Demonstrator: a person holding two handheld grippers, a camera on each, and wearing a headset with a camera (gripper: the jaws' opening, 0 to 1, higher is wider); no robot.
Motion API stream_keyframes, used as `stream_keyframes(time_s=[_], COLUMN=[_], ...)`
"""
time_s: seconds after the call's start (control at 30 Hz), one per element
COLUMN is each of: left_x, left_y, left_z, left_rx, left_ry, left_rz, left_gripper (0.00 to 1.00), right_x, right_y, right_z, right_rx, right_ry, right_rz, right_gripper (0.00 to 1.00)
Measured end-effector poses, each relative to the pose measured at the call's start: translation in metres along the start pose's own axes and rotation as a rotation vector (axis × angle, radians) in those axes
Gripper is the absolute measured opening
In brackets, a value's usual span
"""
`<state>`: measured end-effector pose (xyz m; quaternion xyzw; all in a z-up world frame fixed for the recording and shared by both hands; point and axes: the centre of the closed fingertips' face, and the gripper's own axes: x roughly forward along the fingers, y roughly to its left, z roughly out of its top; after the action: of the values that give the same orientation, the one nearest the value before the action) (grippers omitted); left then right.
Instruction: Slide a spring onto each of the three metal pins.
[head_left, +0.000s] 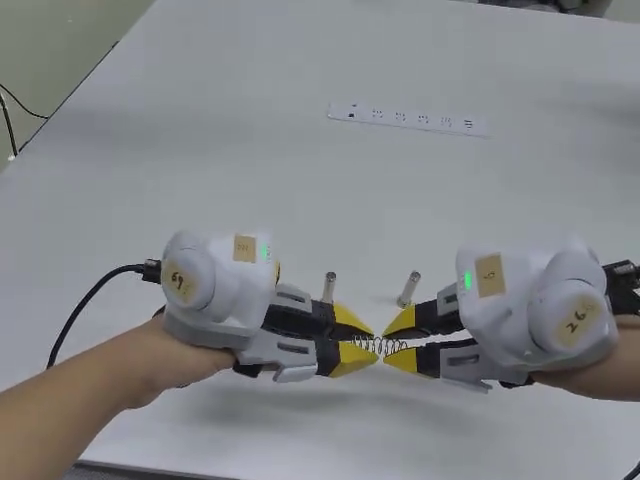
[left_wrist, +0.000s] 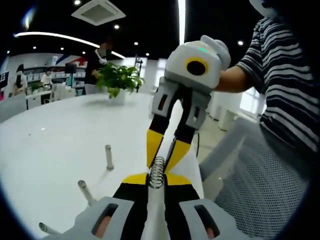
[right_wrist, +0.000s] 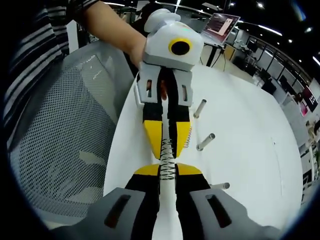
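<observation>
Head view: the left gripper (head_left: 364, 351) and right gripper (head_left: 393, 352) meet tip to tip w/ the spring (head_left: 379, 348) lying level btw them, off the table (head_left: 300, 180). Each is clenched on 1 end of it. Looks like a handover or re-grip, prob to free 1 end for threading. 1 pin (head_left: 328, 287) stands upright just beyond the spring to the left, a 2nd pin (head_left: 408, 289) beyond it to the right. Both are bare and neither touches it.

Left gripper view: own jaws pinch the spring (left_wrist: 156, 172) at its near end, and the right gripper (left_wrist: 162, 161) nips the far end. 3 pins sit left of the spring: 1 pin (left_wrist: 108, 156) upright, the next pin (left_wrist: 85, 191) closer, the 3rd pin (left_wrist: 47, 229) at the frame edge, pose unclear.

Right gripper view: same hold from the other end. The spring (right_wrist: 168, 160) runs straight from own tips to the left gripper (right_wrist: 168, 146). 3 pins lie right of the spring, all bare as far as I can tell. So 0 of 3 done, by my read. Gripping both ends keeps the coil straight, but 1 end must be let go before it fits over a pin.
</observation>
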<state>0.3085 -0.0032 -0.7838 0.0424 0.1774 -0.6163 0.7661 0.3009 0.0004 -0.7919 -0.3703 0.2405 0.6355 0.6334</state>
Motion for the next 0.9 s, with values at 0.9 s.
stream_keyframes(time_s=[0.9], left_x=[-0.001], left_y=[-0.012], left_z=[-0.005], left_rx=[0.025], left_ry=[0.036], left_rz=[-0.056], left_gripper=[0.02], right_x=[-0.001], right_y=[0.010], right_z=[-0.009], right_rx=[0.008], right_ry=[-0.047], right_rz=[0.007], right_gripper=[0.07])
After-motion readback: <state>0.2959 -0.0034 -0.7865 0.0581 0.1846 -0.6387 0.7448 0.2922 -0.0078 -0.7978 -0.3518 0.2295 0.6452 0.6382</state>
